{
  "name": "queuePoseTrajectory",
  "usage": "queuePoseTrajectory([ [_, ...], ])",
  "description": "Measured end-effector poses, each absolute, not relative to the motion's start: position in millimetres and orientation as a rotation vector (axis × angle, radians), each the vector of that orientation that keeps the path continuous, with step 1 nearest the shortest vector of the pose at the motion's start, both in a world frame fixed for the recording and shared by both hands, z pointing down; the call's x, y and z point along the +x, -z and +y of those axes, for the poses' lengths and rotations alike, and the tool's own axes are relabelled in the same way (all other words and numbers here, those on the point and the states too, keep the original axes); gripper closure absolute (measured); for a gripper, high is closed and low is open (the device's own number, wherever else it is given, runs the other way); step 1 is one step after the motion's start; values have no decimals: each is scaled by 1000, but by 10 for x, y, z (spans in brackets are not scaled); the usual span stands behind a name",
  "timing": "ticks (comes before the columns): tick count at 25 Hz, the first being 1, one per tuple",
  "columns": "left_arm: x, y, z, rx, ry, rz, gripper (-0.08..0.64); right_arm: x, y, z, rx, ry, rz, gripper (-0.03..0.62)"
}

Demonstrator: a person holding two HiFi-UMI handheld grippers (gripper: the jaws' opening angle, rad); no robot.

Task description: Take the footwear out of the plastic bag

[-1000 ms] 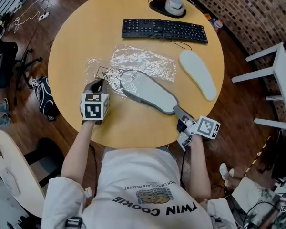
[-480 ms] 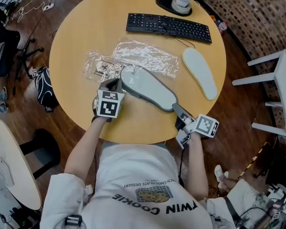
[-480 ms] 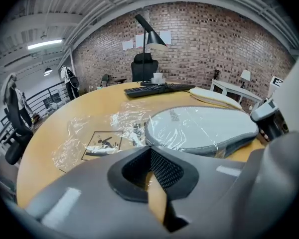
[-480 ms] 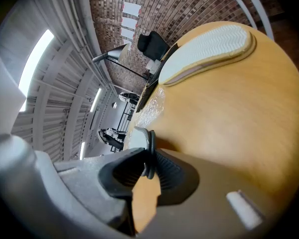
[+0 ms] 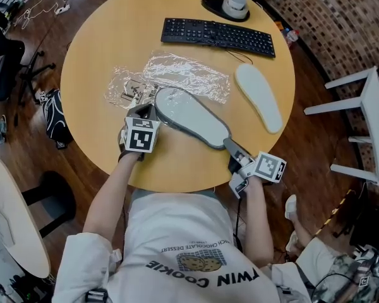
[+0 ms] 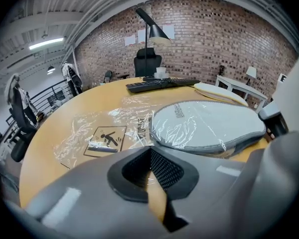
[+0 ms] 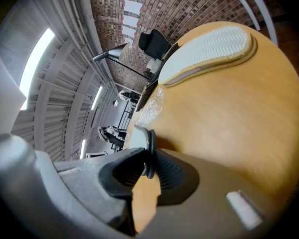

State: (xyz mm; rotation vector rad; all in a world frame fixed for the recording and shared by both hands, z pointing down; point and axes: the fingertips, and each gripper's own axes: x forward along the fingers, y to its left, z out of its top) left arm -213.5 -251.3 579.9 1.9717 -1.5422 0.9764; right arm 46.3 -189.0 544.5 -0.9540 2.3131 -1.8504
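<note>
A grey slipper (image 5: 189,115) lies sole up on the round wooden table (image 5: 101,55), its toe end still under the clear plastic bag (image 5: 183,74). My right gripper (image 5: 234,149) is shut on the slipper's heel rim, which shows as a grey edge (image 7: 139,139) between the pads of the right gripper (image 7: 148,158). My left gripper (image 5: 148,112) sits at the toe end, where the bag (image 6: 99,133) reaches its nearly closed jaws; the left gripper (image 6: 150,156) seems to pinch the film beside the slipper (image 6: 209,123). A second, whitish slipper (image 5: 259,96) lies bare at the right.
A black keyboard (image 5: 218,36) and a lamp base (image 5: 230,6) stand at the far side of the table. A white chair (image 5: 360,118) is off the table's right edge. The near table edge runs just under both grippers.
My left gripper has moved right, from the bag's left part to the slipper's toe end. The right gripper has kept its hold on the heel, barely moving.
</note>
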Motion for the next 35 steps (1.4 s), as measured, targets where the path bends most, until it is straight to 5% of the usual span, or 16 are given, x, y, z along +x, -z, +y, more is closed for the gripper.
queuePoseTrajectory([
  [35,-2145,-5754,-2532,1915,-968,-1639,554,1884,-5658,-1233,-1277,1941,2062,525],
])
